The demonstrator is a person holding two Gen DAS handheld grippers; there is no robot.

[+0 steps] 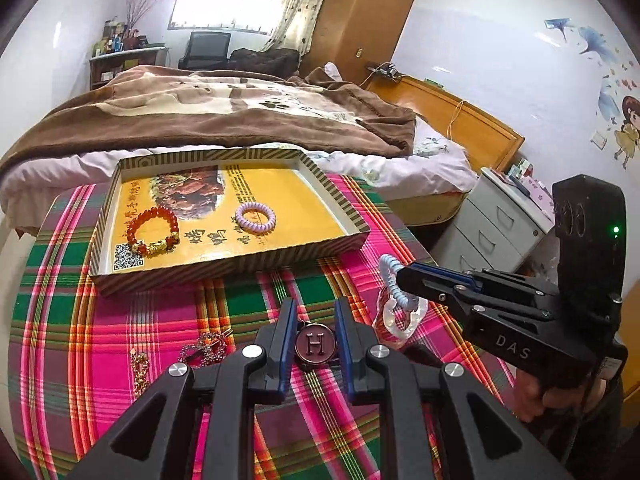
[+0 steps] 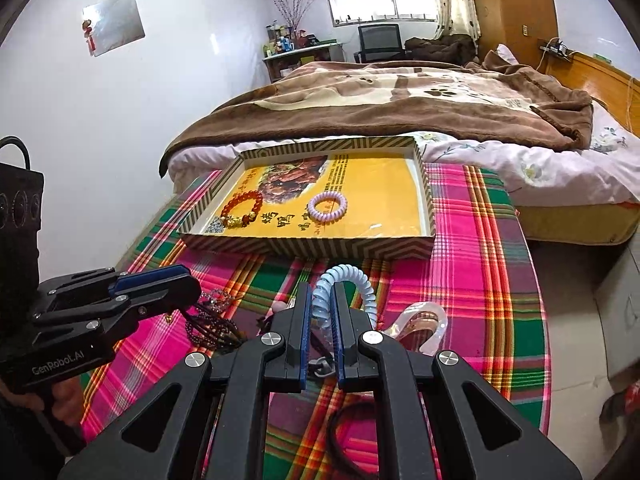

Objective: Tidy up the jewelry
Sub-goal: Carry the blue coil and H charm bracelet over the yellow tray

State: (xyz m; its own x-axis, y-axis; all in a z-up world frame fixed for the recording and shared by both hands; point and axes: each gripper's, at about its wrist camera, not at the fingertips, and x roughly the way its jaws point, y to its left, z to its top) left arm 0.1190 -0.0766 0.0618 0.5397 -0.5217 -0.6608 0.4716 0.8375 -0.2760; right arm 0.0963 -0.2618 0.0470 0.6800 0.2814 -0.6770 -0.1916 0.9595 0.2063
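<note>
The right gripper (image 2: 322, 316) pinches a blue coil tie (image 2: 349, 280) between its fingers, lifted just above the counter (image 1: 240, 292) near a clear bangle (image 2: 428, 326). The left gripper (image 1: 316, 316) has its fingers spread either side of an H pendant (image 1: 316, 345). In the tray (image 1: 224, 268) at 12 o'clock lie a red bracelet (image 1: 156, 230) and a purple tie (image 1: 256, 218).

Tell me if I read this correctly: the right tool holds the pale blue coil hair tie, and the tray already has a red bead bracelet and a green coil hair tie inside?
Not quite. The coil hair tie in the tray is lilac, not green, as the right wrist view shows. The rest holds: the right tool grips the pale blue coil hair tie, and the red bead bracelet lies in the tray.
</note>
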